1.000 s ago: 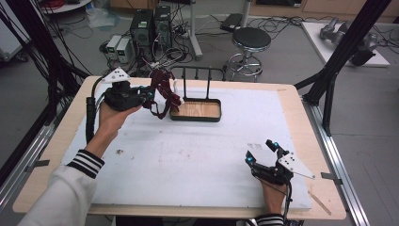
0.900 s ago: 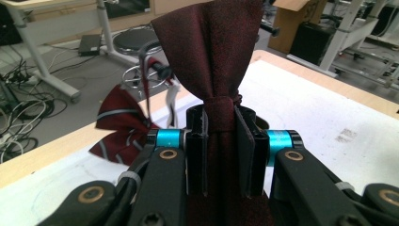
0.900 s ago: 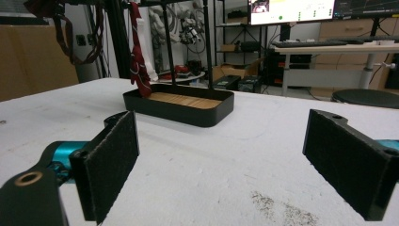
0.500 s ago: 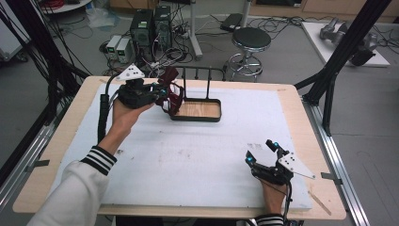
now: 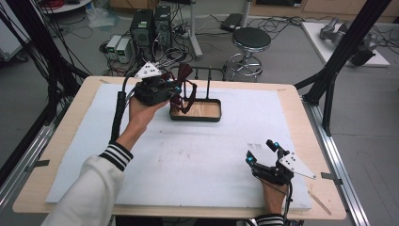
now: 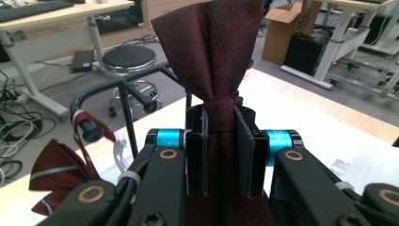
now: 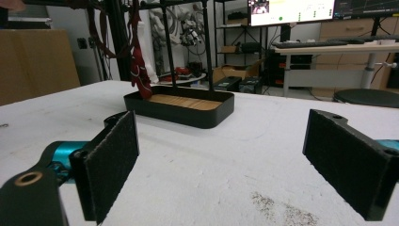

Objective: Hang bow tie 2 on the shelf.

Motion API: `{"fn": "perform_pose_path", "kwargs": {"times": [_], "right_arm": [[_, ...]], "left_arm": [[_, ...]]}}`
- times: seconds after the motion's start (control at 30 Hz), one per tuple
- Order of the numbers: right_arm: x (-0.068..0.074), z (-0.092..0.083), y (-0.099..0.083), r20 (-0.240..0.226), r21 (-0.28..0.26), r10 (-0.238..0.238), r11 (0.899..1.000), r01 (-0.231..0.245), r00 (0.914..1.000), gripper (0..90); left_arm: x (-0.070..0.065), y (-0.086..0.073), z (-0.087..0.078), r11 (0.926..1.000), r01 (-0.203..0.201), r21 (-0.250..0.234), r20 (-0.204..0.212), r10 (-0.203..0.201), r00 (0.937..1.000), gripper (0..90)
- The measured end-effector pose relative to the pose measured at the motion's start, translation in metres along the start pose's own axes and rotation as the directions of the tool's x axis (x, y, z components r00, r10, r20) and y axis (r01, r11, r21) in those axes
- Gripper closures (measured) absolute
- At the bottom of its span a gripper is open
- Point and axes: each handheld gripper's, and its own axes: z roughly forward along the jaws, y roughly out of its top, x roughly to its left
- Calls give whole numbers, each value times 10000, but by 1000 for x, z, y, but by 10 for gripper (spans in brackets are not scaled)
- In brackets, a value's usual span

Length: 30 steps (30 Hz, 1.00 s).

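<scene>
My left gripper (image 5: 176, 89) hovers beside the black hanging rack (image 5: 208, 77) at the back of the table, shut on a dark red bow tie (image 6: 211, 52). The pads pinch its knot, and its strap (image 5: 189, 98) dangles over the rack's wood-floored tray (image 5: 195, 118). From one rack arm (image 6: 136, 80) hangs a second, striped red bow tie (image 6: 54, 169). Near the front right edge my right gripper (image 5: 261, 151) rests on the mat, open with nothing between its pads (image 7: 110, 160). From there the tray (image 7: 188, 113) lies ahead, with a red tie (image 7: 139, 70) hanging over its left end.
A white foam mat (image 5: 188, 160) covers the wooden table. Black frame posts (image 5: 329, 80) stand at the table's sides. Behind the table are a round stool (image 5: 251, 40), computer cases (image 5: 150, 28) and cables on the floor.
My left hand has carried the dark red bow tie rightward and a little up, from left of the rack to right beside it. The right gripper has stayed put.
</scene>
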Motion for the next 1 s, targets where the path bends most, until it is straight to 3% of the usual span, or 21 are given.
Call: {"fn": "perform_pose_path", "kwargs": {"times": [0.33, 0.47, 1.0], "right_arm": [[0, 0, 0, -18, -51, 63, 10000, -63, 10000, 103], [0, 0, 0, -28, -47, 65, 10000, -66, 10000, 103], [-1, -1, 0, -20, -125, 175, 9998, -175, 9998, 103]], "left_arm": [[-6, 10, 13, 9999, -80, 136, -288, 84, 9995, 757], [-9, 11, 19, 9999, 83, 135, -510, -76, 9987, 757], [-14, 25, 42, 9994, 325, -97, -1480, -335, 9884, 758]]}}
